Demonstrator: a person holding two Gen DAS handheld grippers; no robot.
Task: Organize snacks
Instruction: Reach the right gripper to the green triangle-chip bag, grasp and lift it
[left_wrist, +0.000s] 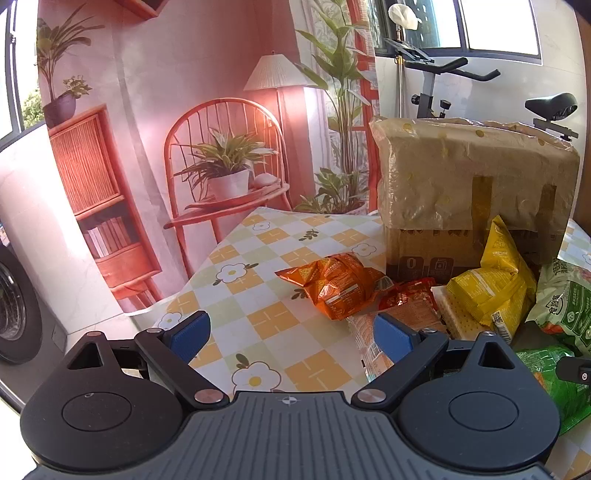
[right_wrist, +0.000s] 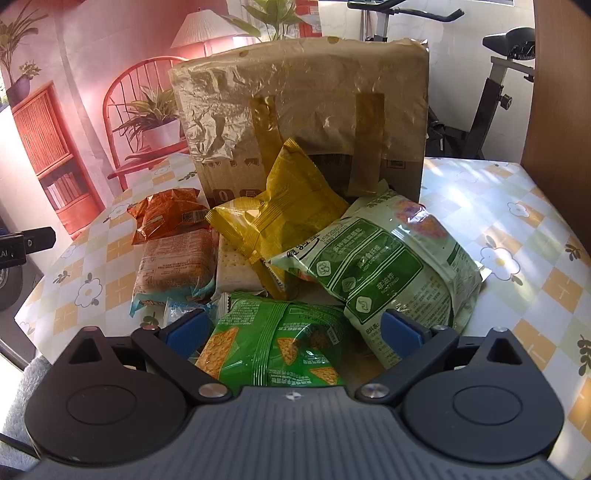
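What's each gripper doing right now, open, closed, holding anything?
Left gripper: open, holding nothing, over the checkered tablecloth.
Right gripper: open, holding nothing, straddling the bright green snack bag.

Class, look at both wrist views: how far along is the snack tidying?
Done: nothing visibly; the orange bag, yellow bag, pale green bag and cracker packs lie heaped before the cardboard box. In hand: nothing; the right gripper is open over the bright green bag. Left: everything.
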